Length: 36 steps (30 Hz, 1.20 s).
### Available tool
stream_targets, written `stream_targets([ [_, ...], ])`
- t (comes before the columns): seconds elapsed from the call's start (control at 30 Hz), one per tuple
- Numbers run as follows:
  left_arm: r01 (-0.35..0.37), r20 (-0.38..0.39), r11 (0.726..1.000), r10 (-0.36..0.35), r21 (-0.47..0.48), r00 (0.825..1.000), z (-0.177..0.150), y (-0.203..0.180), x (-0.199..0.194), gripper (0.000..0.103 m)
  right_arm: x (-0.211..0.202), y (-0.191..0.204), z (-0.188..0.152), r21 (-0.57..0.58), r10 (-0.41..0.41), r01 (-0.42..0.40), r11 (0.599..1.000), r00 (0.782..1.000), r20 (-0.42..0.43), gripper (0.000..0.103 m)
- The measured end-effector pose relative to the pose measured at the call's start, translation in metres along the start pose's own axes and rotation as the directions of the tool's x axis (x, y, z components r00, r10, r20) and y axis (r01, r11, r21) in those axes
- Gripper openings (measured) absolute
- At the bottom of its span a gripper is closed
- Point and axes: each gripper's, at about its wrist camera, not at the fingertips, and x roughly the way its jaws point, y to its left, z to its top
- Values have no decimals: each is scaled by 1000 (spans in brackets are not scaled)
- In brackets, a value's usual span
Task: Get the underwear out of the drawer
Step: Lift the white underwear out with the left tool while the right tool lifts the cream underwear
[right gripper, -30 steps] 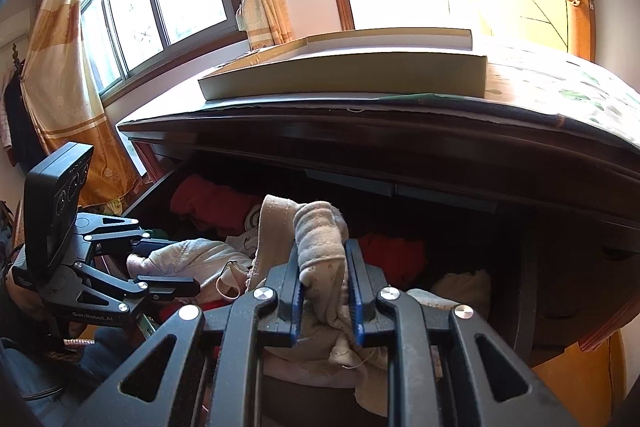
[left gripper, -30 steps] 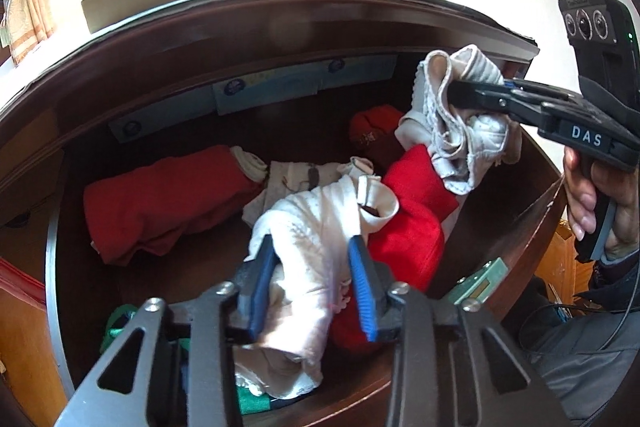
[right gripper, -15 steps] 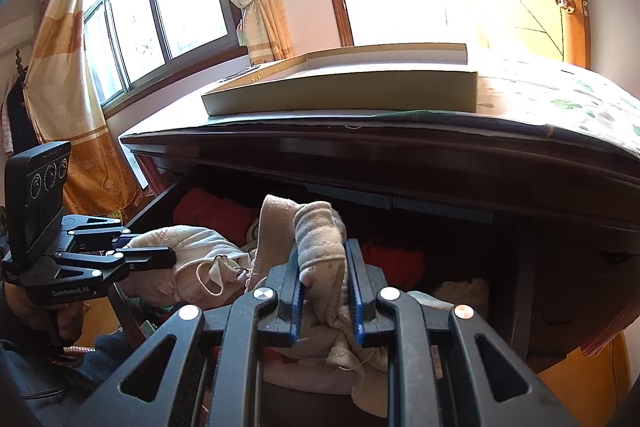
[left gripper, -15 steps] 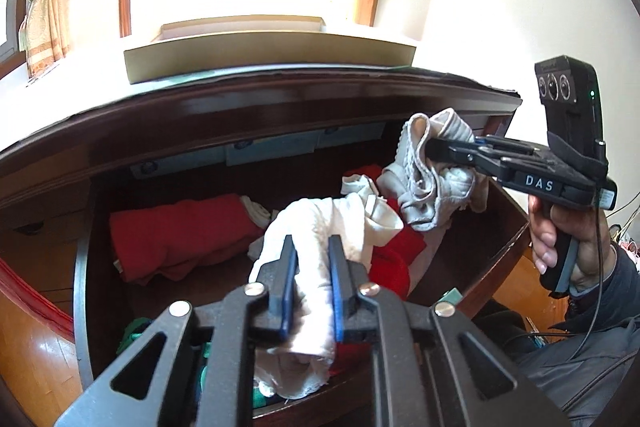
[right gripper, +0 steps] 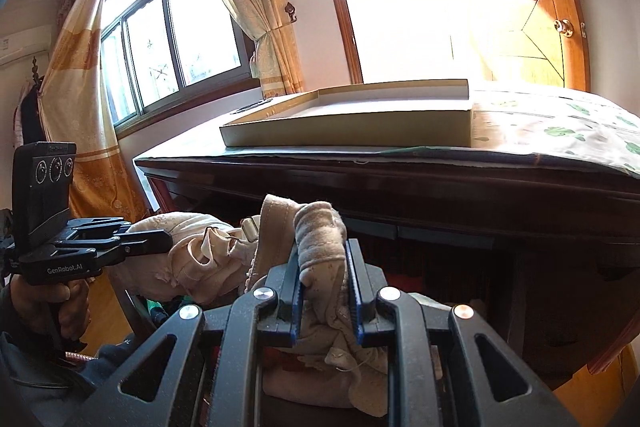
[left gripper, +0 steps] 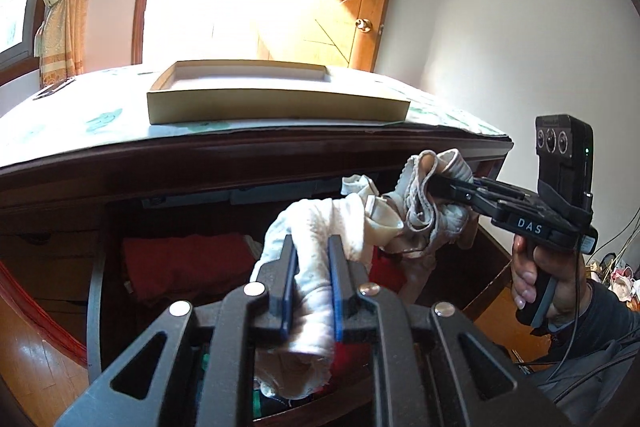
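Compared with a second ago, the left gripper (left gripper: 310,279) has closed its jaws tightly on the white underwear (left gripper: 316,227) and raised it above the open drawer (left gripper: 94,291), so this piece now hangs over the red clothes (left gripper: 184,259) inside the drawer and is, I judge, almost out. To the right of the drawer's middle, the right gripper (right gripper: 324,287) has hardly moved and keeps its jaws nearly closed on the beige underwear (right gripper: 320,231), which is held bunched just above the drawer front, under the edge of the dresser top where the flat cardboard box (right gripper: 352,123) lies.
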Motion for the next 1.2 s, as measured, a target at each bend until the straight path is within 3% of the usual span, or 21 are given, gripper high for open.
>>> stream_targets([
  [1.2, 0, 190, 1000, -2, 10, 982, 9, -3, -33, 12, -28, 5, 9, -7, 25, -25, 1000, 991, 130, 21],
])
